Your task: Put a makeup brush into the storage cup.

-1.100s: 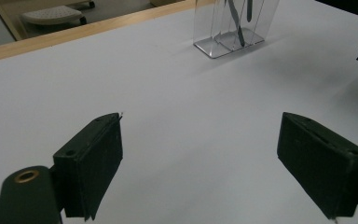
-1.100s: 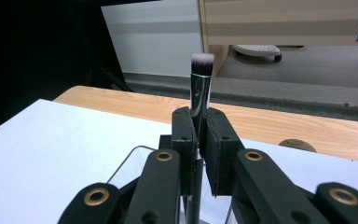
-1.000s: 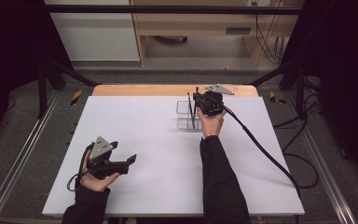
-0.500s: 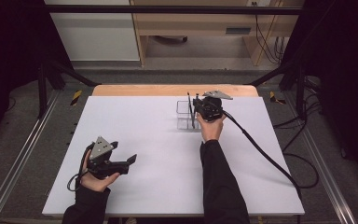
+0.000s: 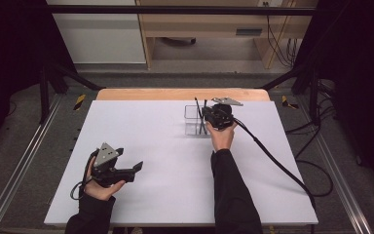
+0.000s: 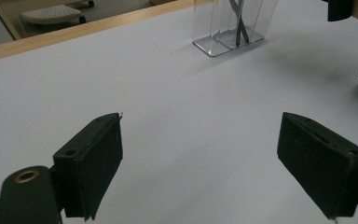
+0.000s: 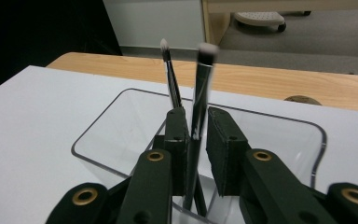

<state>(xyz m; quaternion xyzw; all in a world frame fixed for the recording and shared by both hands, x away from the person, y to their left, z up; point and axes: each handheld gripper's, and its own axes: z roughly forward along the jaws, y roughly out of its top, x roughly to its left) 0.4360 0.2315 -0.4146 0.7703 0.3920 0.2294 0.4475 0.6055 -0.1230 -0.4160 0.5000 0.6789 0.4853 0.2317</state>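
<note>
Right gripper [image 7: 196, 135] over clear acrylic holder [image 7: 121, 122] at table's far centre, jaws narrowly flanking a makeup brush [image 7: 200, 98]; grip unclear. Second brush [image 7: 170, 77] beside it. Left gripper [image 6: 200, 163] wide apart, near front-left.

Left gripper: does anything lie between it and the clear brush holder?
Nothing visible does. The left gripper has its jaws open over bare white table, and the clear holder with its brushes stands farther on.
</note>
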